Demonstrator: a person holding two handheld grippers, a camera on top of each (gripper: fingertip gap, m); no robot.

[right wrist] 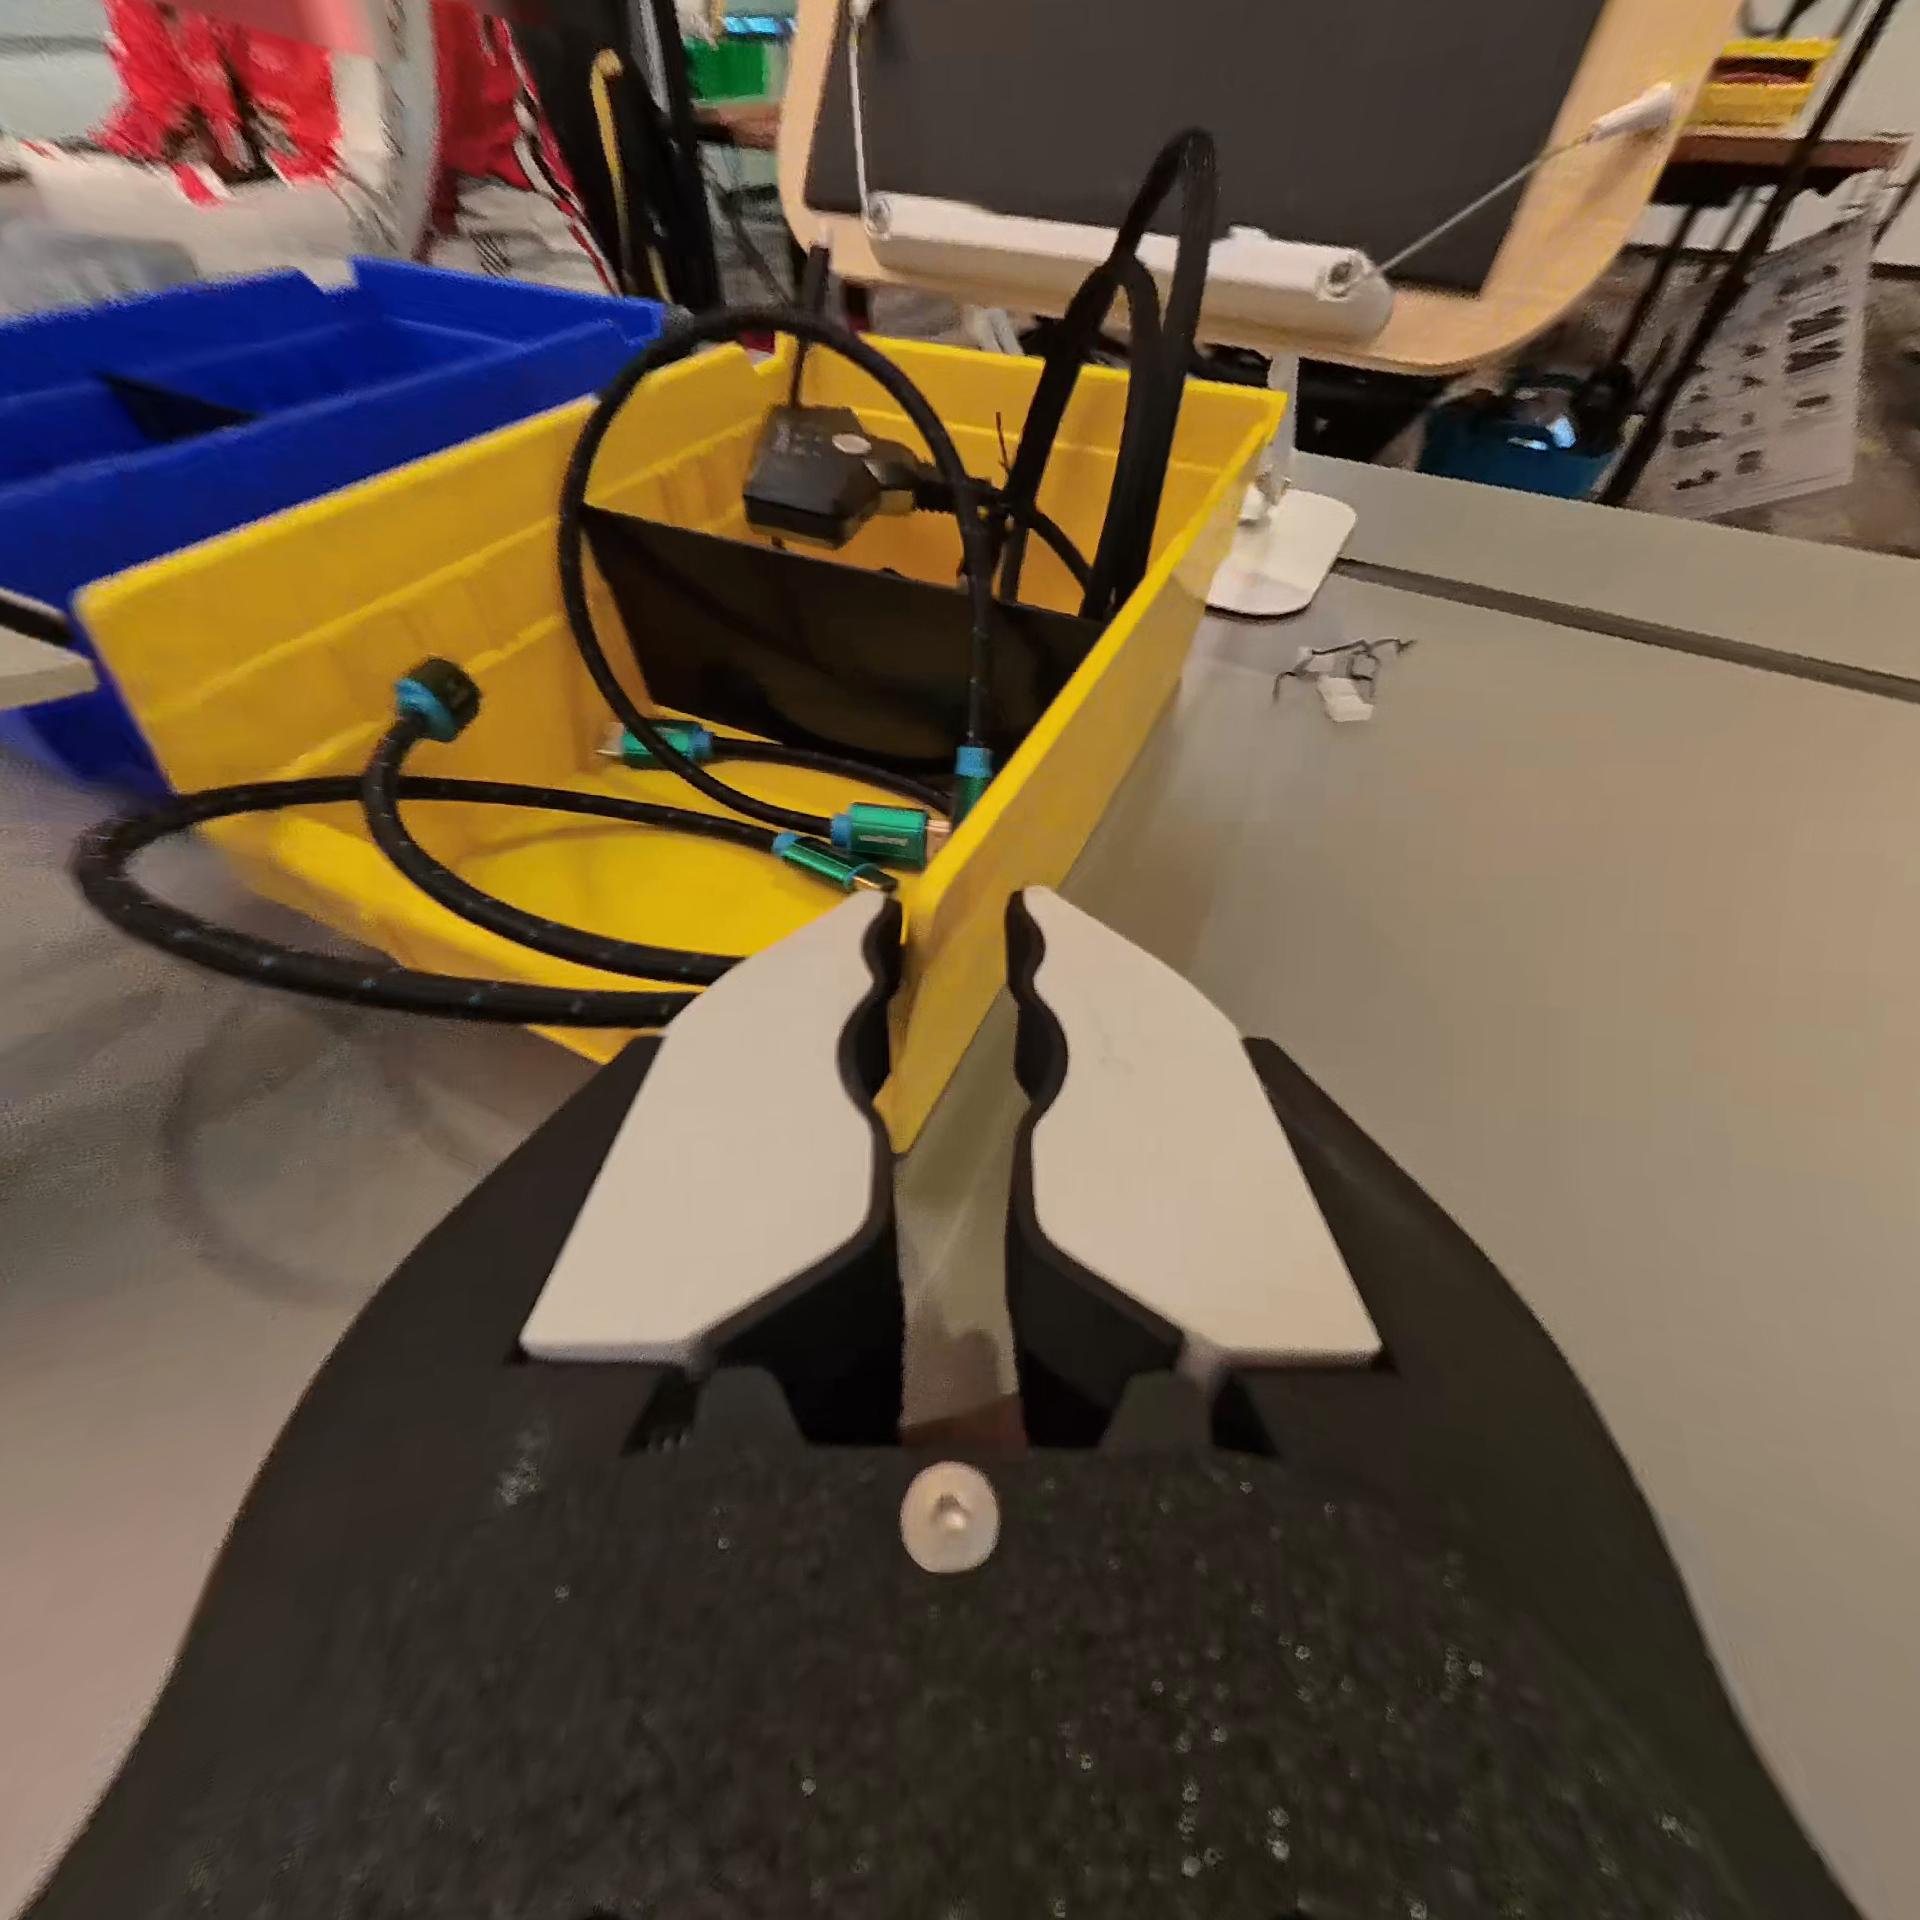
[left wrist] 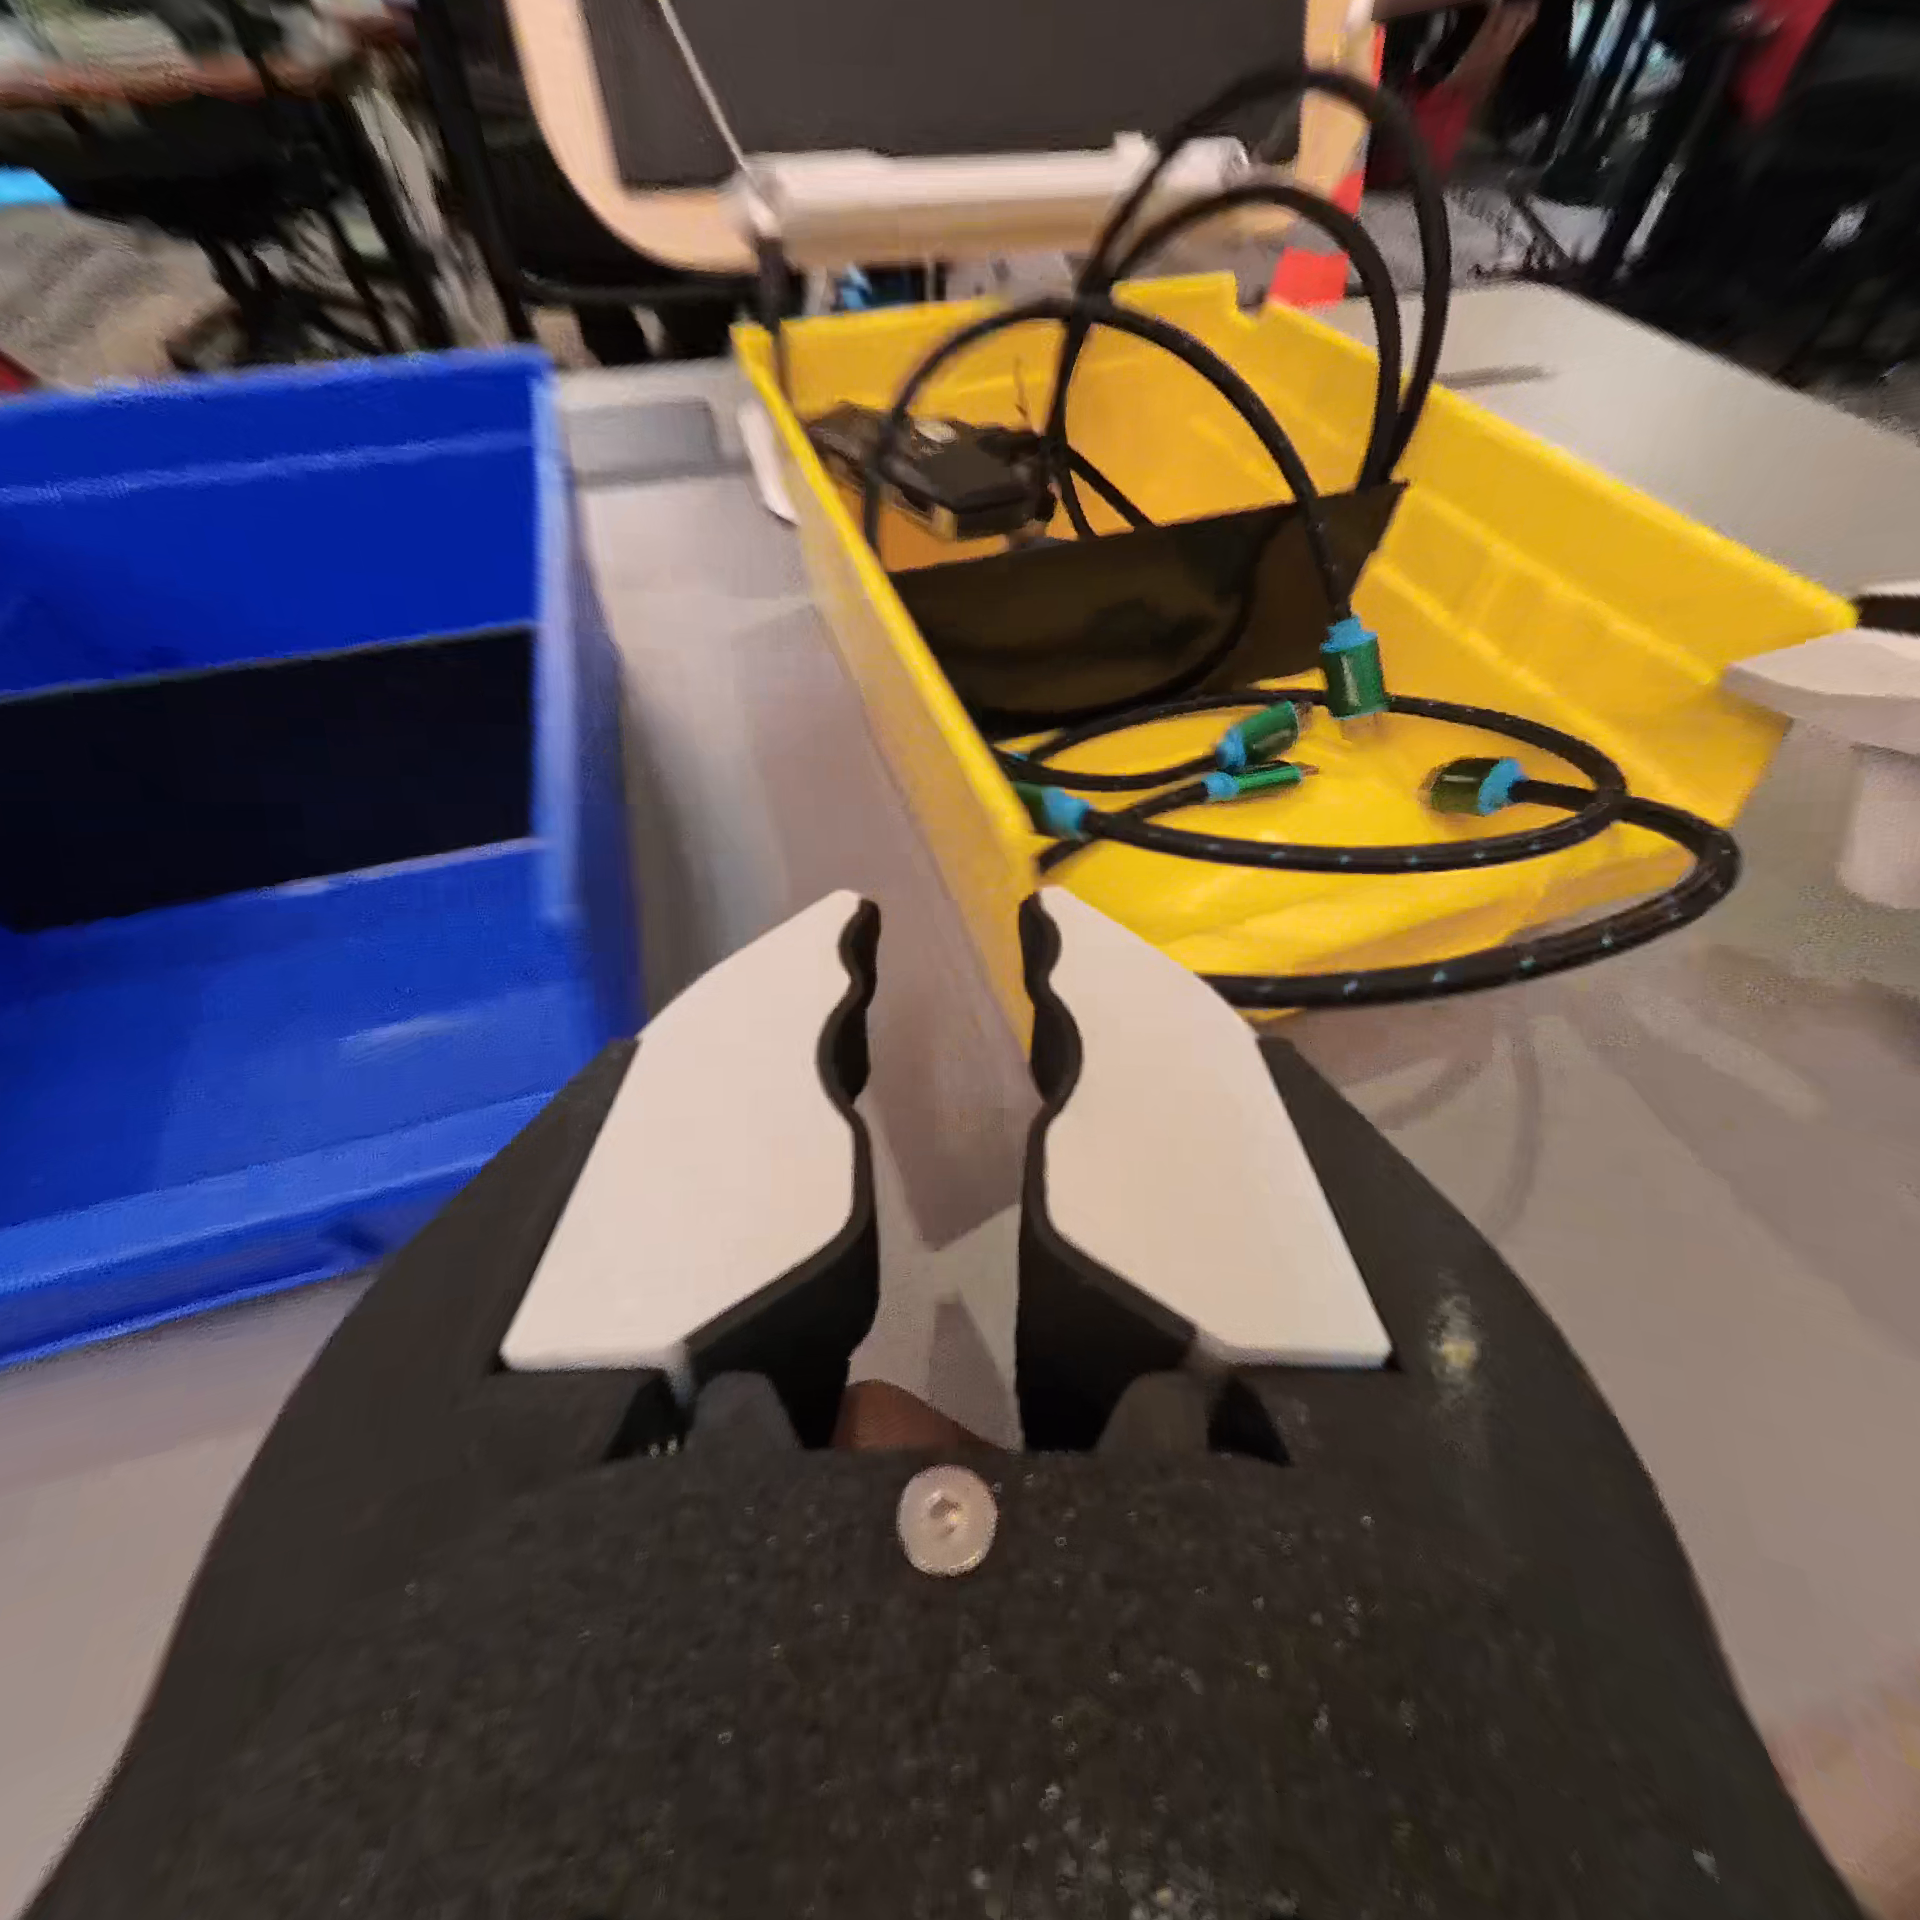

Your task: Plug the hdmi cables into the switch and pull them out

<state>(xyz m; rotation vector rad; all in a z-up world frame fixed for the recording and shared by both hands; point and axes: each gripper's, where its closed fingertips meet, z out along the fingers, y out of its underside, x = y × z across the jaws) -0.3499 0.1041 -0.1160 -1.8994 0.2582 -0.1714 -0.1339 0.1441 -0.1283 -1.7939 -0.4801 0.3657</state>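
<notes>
A yellow bin [left wrist: 1507, 582] [right wrist: 312, 644] holds a black HDMI switch [left wrist: 956, 473] [right wrist: 821, 468] behind a black divider [left wrist: 1091, 613] [right wrist: 831, 644]. A cable runs out of the switch's right side. Several black braided cables lie in the front part, with loose green plugs [left wrist: 1351, 675] [right wrist: 878, 831]. One cable loop [left wrist: 1558, 935] [right wrist: 260, 956] hangs out over the bin's front onto the table. My left gripper [left wrist: 948, 925] is open and empty, just before the bin's near left corner. My right gripper [right wrist: 951, 920] is open and empty; the bin's near right corner shows in its gap.
A blue bin [left wrist: 260, 831] [right wrist: 260, 353] with a dark divider stands left of the yellow one. A wooden-framed stand with a white bar [left wrist: 935, 197] [right wrist: 1122, 260] rises behind the bins, on a white base [right wrist: 1283, 551]. A small white clip with wire [right wrist: 1340, 675] lies on the grey table. The grippers' ends are close to 20 centimeters from one another. Left tips and right tips are each some 30 centimeters from the white bar [left wrist: 935, 197].
</notes>
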